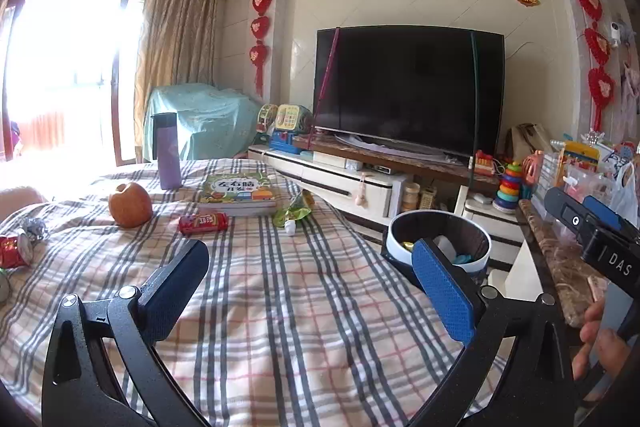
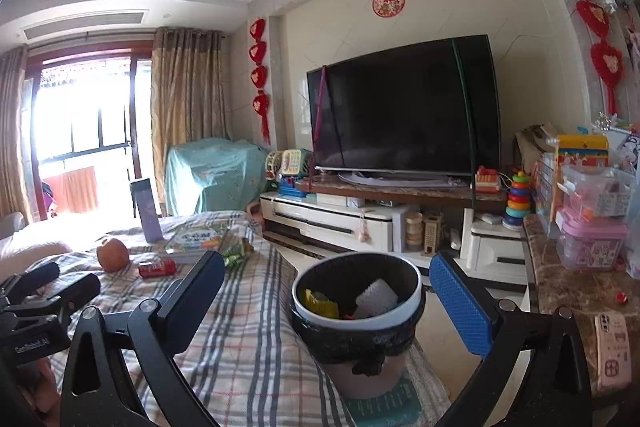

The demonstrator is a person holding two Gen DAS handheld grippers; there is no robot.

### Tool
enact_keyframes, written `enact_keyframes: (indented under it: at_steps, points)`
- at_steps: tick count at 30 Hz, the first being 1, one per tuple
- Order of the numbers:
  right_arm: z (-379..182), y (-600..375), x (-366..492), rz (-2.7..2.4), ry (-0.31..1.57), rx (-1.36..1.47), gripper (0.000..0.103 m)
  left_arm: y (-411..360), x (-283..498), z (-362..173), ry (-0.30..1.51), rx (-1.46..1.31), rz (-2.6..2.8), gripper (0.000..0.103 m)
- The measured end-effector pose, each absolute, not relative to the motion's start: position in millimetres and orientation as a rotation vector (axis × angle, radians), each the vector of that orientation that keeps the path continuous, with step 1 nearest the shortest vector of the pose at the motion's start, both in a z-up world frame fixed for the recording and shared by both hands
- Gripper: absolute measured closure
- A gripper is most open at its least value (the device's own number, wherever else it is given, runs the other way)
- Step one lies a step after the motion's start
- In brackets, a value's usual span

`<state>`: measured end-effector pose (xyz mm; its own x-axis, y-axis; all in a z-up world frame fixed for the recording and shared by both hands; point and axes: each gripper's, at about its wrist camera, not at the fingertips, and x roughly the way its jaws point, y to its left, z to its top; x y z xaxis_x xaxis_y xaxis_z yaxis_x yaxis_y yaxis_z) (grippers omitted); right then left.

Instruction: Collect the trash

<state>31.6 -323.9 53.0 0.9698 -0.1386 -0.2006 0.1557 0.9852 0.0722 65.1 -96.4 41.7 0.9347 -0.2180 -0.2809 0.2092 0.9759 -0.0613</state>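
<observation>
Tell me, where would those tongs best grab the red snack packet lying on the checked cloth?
Probably across the red snack packet's short width at its middle, coming down from above: it lies flat and long on the cloth, with bare fabric on both long sides.

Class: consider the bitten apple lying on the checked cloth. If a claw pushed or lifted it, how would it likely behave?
The apple looks round, so a push would probably roll it across the cloth. Its smooth skin may slip between flat pads. It looks solid, likely heavy for its size.
</observation>
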Motion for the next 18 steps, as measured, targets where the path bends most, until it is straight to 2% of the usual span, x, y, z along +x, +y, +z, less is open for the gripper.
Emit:
enact_keyframes:
  at_steps: [18]
  points:
    - [29,-322,18,-0.145,0.219,0.097,0.000,-104,44,27,0.280,0.045,-0.125,0.000]
